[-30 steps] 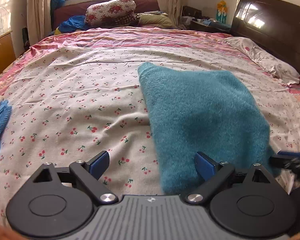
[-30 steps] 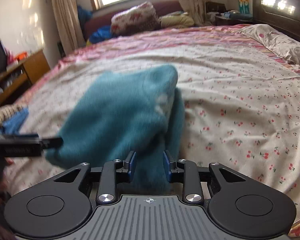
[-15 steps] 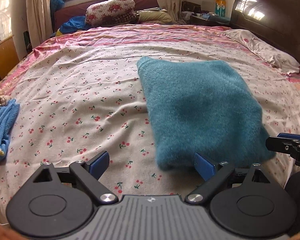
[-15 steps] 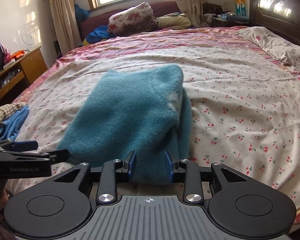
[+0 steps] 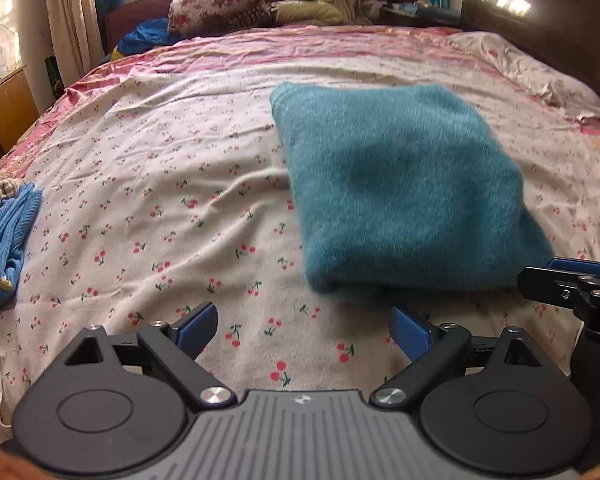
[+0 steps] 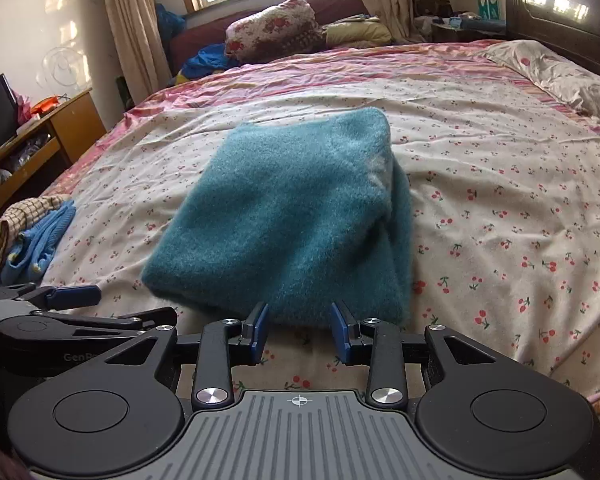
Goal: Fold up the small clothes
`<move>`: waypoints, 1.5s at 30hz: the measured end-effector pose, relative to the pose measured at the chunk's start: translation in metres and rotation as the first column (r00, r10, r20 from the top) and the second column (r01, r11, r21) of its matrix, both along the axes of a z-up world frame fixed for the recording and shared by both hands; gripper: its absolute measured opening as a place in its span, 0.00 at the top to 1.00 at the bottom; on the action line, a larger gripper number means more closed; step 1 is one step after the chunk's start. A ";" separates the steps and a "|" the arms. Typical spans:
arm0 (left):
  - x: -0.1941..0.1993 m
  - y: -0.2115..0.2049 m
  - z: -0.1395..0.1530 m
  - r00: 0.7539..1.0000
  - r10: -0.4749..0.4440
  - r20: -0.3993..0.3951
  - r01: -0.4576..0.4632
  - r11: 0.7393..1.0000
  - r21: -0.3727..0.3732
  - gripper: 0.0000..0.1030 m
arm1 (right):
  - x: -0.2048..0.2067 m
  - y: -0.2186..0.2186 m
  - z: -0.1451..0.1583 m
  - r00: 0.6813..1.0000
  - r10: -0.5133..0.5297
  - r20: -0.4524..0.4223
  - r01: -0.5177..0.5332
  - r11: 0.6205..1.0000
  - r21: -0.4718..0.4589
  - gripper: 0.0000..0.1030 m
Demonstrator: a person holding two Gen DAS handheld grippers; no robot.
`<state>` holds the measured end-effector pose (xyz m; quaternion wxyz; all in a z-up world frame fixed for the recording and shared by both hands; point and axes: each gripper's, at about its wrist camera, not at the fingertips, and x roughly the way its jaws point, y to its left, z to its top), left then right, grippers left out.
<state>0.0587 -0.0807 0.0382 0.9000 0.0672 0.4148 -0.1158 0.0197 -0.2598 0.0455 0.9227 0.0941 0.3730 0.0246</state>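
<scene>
We are looking at a fuzzy teal garment [image 5: 400, 188] that is lying folded into a rough rectangle on the cherry-print bed sheet [image 5: 160, 200]. Its layers are stacking up thickly along the right edge [image 6: 396, 240], where a pale patch is showing near the far corner.

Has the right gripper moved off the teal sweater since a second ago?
Yes. The right gripper has opened and pulled back toward the bed's near edge; the teal sweater lies folded on the cherry-print sheet, its near edge now ahead of the fingertips.
</scene>
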 end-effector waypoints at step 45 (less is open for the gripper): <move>-0.020 0.001 -0.008 0.999 0.002 -0.042 -0.003 0.999 -0.038 0.04 | -0.018 0.020 -0.027 0.999 -0.010 -0.045 0.009 1.000 -0.026 0.58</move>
